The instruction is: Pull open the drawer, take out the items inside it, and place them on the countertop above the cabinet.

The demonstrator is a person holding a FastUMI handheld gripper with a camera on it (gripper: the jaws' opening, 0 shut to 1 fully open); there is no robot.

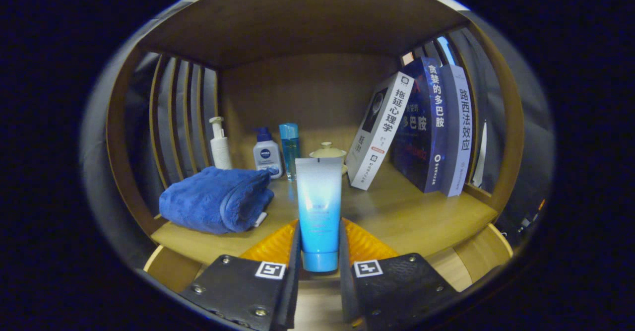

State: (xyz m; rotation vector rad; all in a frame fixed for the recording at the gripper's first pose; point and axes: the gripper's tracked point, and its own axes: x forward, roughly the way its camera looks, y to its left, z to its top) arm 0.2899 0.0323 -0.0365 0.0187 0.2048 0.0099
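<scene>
The wooden shelf unit [397, 217] has a slatted side on the left and on the right, and its board carries all the things. Three books [421, 132] stand at the right, the nearest one leaning against the others. A folded blue towel [216, 199] lies at the left front. The gripper [320, 254] is clenched on a blue tube [318, 212]; both fingers press its sides, and it stands upright, cap down, above the front edge of the board. Behind it, near the back wall, are a white pump bottle [220, 145], a white bottle with blue cap [267, 155], a slim blue bottle [289, 147] and a small lidded cup [327, 151].
</scene>
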